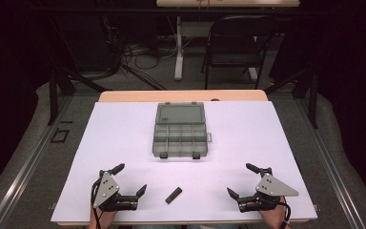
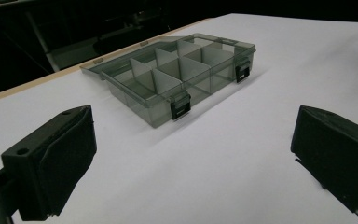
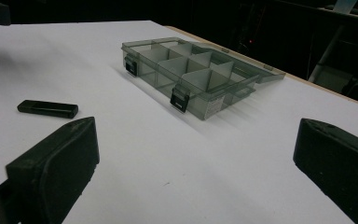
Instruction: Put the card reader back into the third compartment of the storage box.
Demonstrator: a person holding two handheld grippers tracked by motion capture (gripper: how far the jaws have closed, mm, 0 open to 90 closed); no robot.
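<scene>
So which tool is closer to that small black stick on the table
The left tool. The black stick lies just to its right, nearly beside its jaw tip; the right tool sits farther off on the stick's other side.

Both hands come in low at the near edge of the table, well apart. The left gripper (image 1: 130,179) rests with its jaws spread wide, nothing between them. The right gripper (image 1: 243,180) mirrors it on the other side, jaws just as wide and empty.
</scene>
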